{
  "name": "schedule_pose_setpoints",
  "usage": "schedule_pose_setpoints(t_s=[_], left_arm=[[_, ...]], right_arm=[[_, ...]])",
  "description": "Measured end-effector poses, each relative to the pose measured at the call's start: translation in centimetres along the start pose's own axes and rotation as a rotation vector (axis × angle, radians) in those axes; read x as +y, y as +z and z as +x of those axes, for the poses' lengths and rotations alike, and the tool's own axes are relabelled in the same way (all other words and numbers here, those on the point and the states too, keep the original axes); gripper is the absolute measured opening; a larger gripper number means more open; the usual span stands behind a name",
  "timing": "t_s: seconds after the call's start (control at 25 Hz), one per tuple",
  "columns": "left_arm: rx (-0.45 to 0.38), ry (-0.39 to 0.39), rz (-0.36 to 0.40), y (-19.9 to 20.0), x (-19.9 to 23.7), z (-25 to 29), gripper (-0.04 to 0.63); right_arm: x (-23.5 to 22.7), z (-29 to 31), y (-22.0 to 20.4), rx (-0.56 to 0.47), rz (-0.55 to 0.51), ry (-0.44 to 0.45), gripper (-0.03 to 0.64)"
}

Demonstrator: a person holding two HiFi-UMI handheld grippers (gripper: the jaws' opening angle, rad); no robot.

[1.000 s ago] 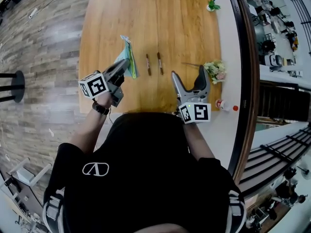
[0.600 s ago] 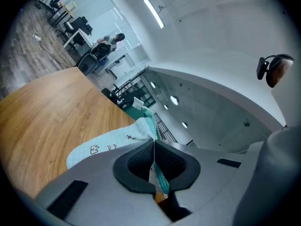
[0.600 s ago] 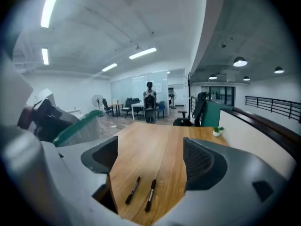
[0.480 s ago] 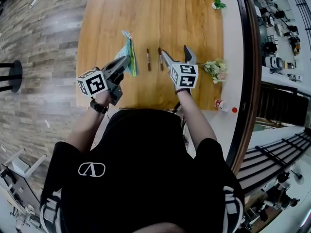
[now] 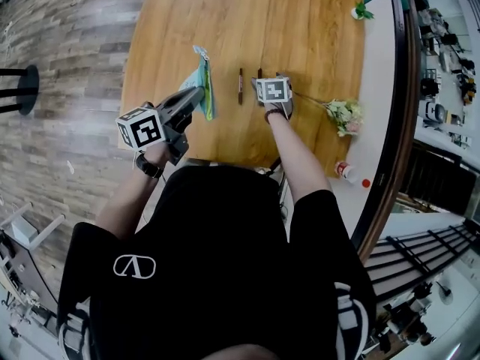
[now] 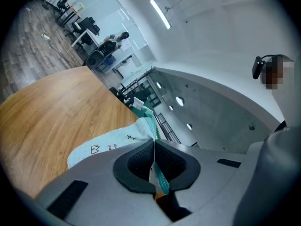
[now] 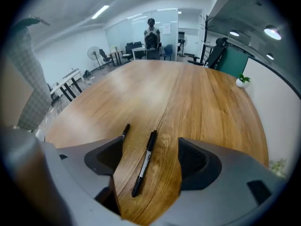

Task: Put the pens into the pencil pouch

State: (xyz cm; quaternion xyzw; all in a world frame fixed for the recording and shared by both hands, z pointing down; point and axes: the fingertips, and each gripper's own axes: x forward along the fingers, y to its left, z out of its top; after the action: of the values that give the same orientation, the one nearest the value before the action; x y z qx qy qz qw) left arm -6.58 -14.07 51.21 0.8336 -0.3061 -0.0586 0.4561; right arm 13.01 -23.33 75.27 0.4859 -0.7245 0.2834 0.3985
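L tool [image 6: 154, 147] clamps pouch [image 6: 110, 147]; R tool [image 7: 149, 147] open, just closing, pen [image 7: 143, 166] between.

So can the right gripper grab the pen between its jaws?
Probably yes. The pen lies flat on the table between the right gripper's open jaws, which have just been closing; nothing blocks it.

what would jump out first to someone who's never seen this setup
The left tongs are clamped shut on the edge of a pale pouch, holding it up at the left of the wooden table. The right tongs stand open around a black pen lying flat on the wood; their jaws have just been closing but are not touching it. A second pen lies just left of it.
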Motion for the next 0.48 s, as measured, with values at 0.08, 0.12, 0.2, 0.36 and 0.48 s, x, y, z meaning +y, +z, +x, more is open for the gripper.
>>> schedule_pose_setpoints(t_s=[0.08,0.12,0.2,0.36,0.48], left_arm=[[0.000,0.009,-0.005,-0.2,0.3,-0.3,0.009],[0.000,0.015,-0.007,-0.4,0.5,-0.4,0.009],[-0.002,0.024,-0.011,-0.6,0.8,-0.4,0.009],[-0.007,0.034,-0.019,-0.8,1.0,-0.7,0.009],[-0.010,0.037,-0.020,-0.9,1.1,-0.9,0.009]], right_arm=[[0.0,1.5,-1.1,0.064,0.007,0.009,0.342],[-0.1,2.3,-1.7,0.096,0.010,0.017,0.323],[-0.2,3.7,-2.7,0.162,0.011,0.035,0.284],[-0.4,5.0,-4.1,0.266,0.014,0.055,0.175],[-0.9,5.2,-4.3,0.304,0.003,0.040,0.110]])
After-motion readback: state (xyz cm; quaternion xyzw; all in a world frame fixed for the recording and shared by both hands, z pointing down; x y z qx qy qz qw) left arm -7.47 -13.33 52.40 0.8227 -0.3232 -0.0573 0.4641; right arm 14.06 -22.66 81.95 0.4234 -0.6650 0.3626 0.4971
